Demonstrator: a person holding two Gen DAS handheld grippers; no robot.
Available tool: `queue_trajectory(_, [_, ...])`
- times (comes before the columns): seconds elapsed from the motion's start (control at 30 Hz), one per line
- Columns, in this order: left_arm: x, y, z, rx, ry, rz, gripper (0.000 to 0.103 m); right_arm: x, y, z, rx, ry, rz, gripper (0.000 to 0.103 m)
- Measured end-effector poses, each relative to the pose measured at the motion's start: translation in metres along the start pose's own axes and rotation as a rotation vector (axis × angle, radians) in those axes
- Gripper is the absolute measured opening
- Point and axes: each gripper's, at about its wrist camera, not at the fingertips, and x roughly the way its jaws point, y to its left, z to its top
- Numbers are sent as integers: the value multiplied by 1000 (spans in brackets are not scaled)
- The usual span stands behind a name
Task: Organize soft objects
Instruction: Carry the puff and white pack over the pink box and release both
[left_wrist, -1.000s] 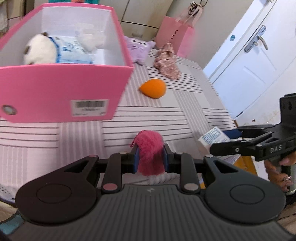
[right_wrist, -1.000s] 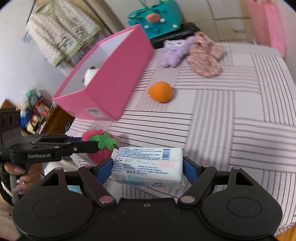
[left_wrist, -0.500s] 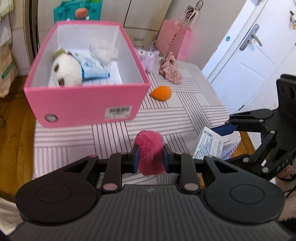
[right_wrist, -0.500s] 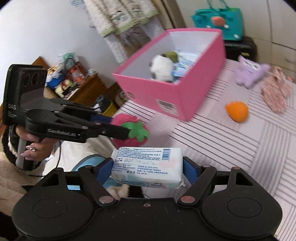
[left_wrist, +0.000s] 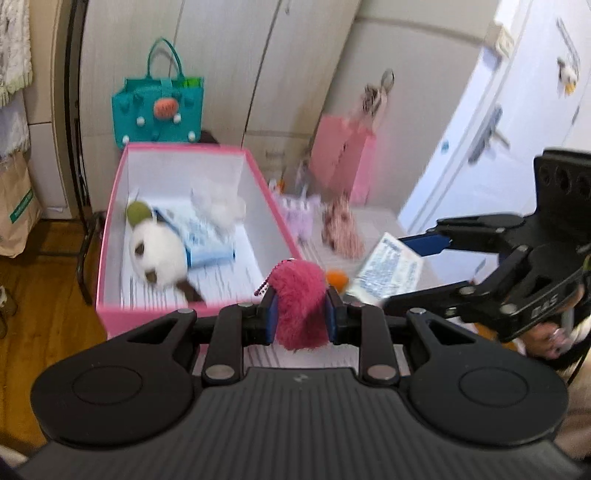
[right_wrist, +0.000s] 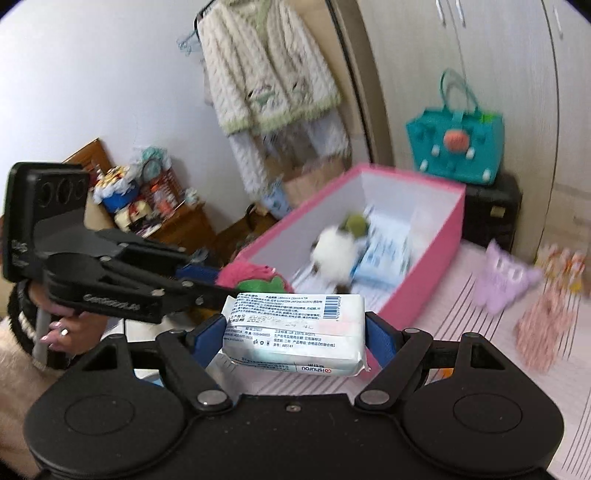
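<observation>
My left gripper (left_wrist: 300, 314) is shut on a fuzzy pink strawberry plush (left_wrist: 300, 295), held in the air near the front right corner of the pink box (left_wrist: 110, 314). My right gripper (right_wrist: 293, 332) is shut on a white tissue pack (right_wrist: 293, 325), also raised beside the box (right_wrist: 424, 280). The box holds a white plush (left_wrist: 159, 254), a blue-white tissue pack (left_wrist: 201, 236) and a white fluffy item (left_wrist: 221, 199). The right gripper with its pack (left_wrist: 391, 266) shows at right in the left wrist view. The left gripper with the strawberry (right_wrist: 251, 277) shows at left in the right wrist view.
On the striped table (right_wrist: 461, 325) lie a purple plush (right_wrist: 506, 277), a floral pink cloth item (right_wrist: 546, 325) and an orange sponge (left_wrist: 337, 277). A teal bag (left_wrist: 159, 110) and a pink gift bag (left_wrist: 343, 158) stand behind. A white door (left_wrist: 498, 147) is at right.
Both grippers have risen and moved toward the pink box with their objects still held. The box interior now shows from higher up. The frames are blurred by motion.
</observation>
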Motion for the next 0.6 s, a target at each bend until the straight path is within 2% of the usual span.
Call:
queue_trajectory(0.07, [8,8,8,-12,-42,18,24,9,-5,12,-8,-28,-25,83])
queue_trajectory(0.13, [18,20,16,-45,-51,18,24,19,-8,21,-30,-43,-54,83])
queue_trajectory(0.27, [48,41,30,-84,-28,38,24,43,-21,39,-61,-40,-105,83])
queue_trajectory(0.4, [72,57,31,-95,-4,58,24,67,-32,51,-150,-30,-187,83])
queue_trajectory(0.53, [93,82,29,-168,39,60,24,100,-44,60,-231,40,-181,84])
queue_trajectory(0.6, [100,87,27,-170,58,64,24,115,-47,60,-282,79,-173,84])
